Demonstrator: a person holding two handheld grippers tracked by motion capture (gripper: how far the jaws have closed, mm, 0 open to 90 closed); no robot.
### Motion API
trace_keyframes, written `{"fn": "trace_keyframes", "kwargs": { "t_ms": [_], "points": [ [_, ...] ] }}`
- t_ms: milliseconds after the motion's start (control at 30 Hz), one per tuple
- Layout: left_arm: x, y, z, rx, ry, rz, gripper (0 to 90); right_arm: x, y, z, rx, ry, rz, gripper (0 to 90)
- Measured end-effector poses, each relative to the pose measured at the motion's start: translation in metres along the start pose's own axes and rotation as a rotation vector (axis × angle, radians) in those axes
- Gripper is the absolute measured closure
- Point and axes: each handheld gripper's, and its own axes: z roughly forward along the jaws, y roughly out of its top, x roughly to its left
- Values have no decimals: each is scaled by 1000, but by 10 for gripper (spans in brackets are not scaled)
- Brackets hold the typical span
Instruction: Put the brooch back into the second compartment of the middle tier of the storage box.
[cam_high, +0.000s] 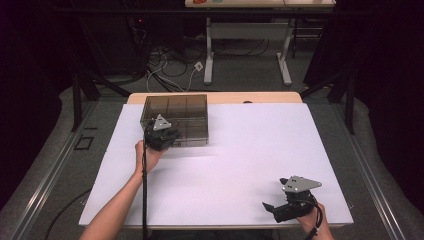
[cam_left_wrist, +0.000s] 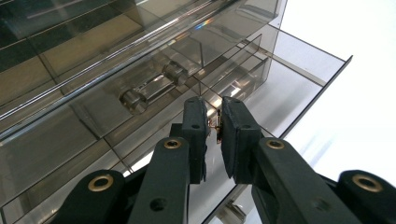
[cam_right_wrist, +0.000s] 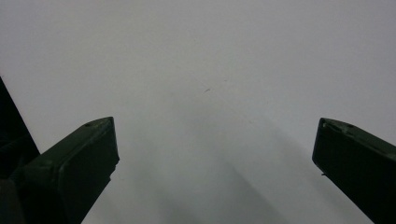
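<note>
A smoky see-through box (cam_high: 176, 118) with compartments stands at the back left of the white table (cam_high: 240, 150). My left gripper (cam_high: 161, 138) is at its near edge. In the left gripper view its jaws (cam_left_wrist: 215, 122) stand almost together and pinch a thin smoky plastic wall of a pulled-out drawer (cam_left_wrist: 299, 79). A bar handle with two round knobs (cam_left_wrist: 152, 88) sits just beyond the jaws. My right gripper (cam_high: 272, 207) rests low at the front right of the table. Its fingers (cam_right_wrist: 74, 163) stand wide apart over bare white surface, with nothing between them.
A strip of wooden tabletop (cam_high: 250, 97) shows behind the white sheet. Beyond the table are a white desk frame (cam_high: 247, 45) and loose cables (cam_high: 170, 70) on the floor. A cable (cam_high: 145, 200) trails along the left forearm.
</note>
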Motion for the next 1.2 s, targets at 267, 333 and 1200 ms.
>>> {"fn": "trace_keyframes", "kwargs": {
  "t_ms": [267,333,1200],
  "points": [
    [-1,1,-2,-17,-2,-26,571,1,0,0,-1,4,0,0],
    [-1,2,-7,-25,-4,-28,533,0,0,-1,-3,5,-4,0],
    [-12,-20,-39,13,-14,19,80,2,0,-1,-2,7,-8,0]
  ]
}}
